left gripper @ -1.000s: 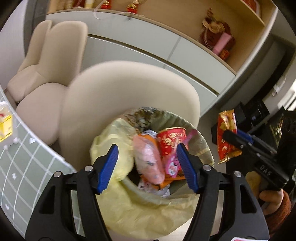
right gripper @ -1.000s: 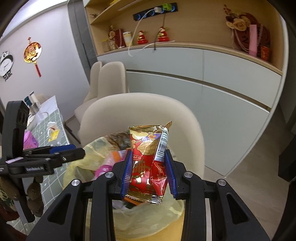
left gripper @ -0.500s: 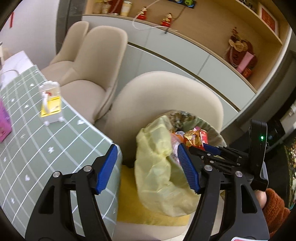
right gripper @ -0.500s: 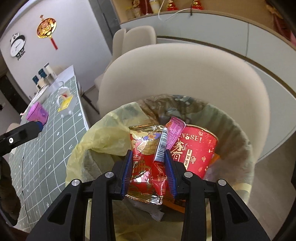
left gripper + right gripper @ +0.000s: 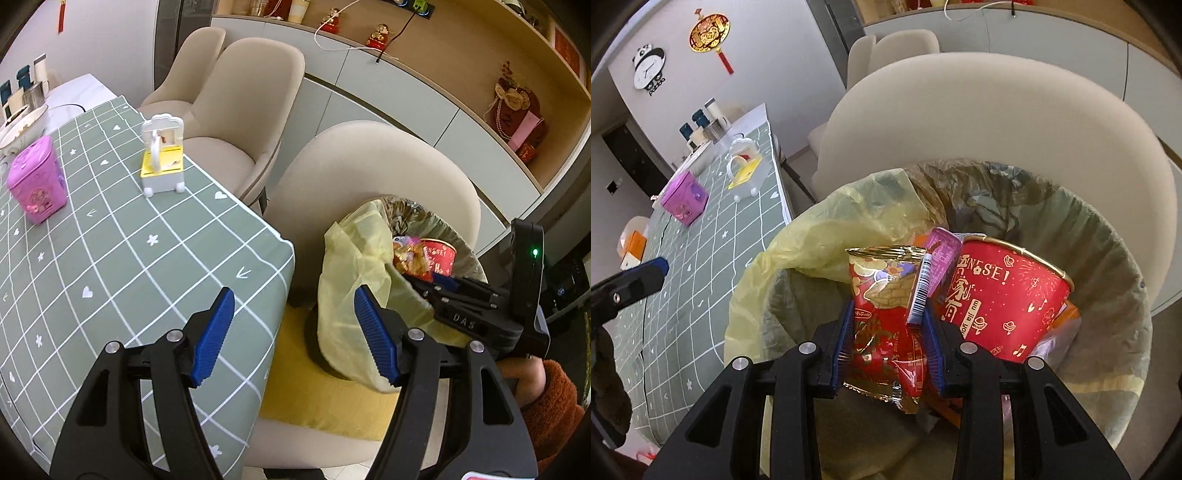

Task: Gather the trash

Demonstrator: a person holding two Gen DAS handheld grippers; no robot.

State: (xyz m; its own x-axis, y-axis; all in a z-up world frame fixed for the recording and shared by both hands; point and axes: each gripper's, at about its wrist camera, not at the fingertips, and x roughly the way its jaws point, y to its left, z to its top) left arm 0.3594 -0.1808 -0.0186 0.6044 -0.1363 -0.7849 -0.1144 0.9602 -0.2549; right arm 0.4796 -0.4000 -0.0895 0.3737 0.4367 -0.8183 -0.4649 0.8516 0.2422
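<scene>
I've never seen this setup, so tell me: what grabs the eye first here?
The red and gold snack wrapper between the right gripper's jaws, which have just been opening, over the bin on a chair. Beside it in the bin lies a red paper cup. The left gripper is open and empty by the green checked tablecloth.

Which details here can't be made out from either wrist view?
- Bin bottom: both views, hidden by the trash and yellow liner.
- Right gripper grip: its jaws have just been opening; pad contact with the red snack packet between them is unclear.
- Red cup interior: faces away.
</scene>
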